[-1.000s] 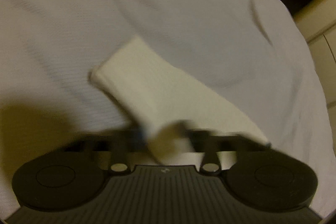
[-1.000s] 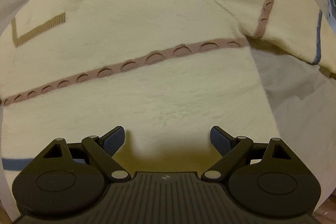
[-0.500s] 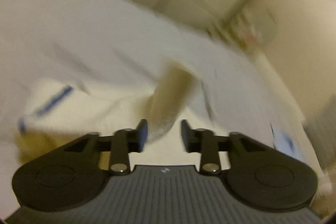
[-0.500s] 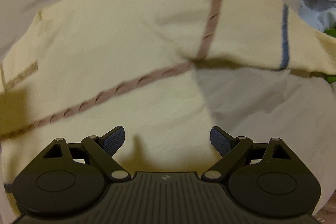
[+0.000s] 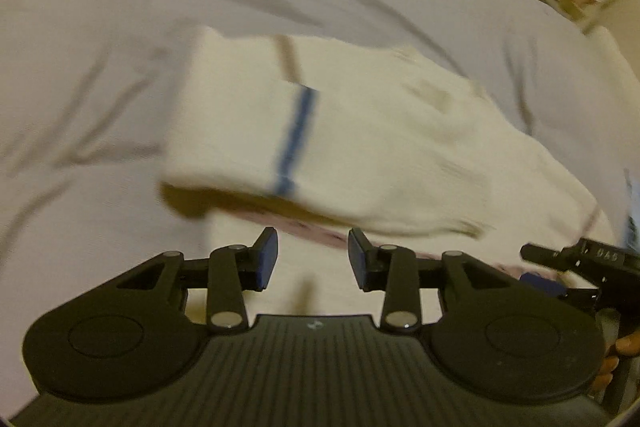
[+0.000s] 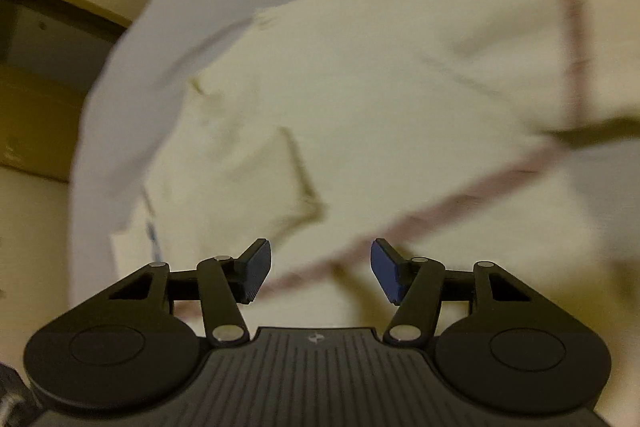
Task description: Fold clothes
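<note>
Both grippers are seen with jaws parted and empty: the left gripper (image 5: 312, 259) has let go of the sleeve (image 5: 280, 115) it was pinching a second ago. That sleeve is now laid folded across the cream sweater (image 6: 380, 99), which is spread on the bed sheet (image 5: 120, 7). One sleeve fold is judged done. The right gripper (image 6: 320, 269) is held above the sweater's body, where the pink stripe (image 6: 460, 203) is crossed.

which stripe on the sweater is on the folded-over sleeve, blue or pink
The blue stripe: it crosses the sleeve lying folded on top. The pink stripe runs along the sweater body beneath, nearer the left tool.
</note>
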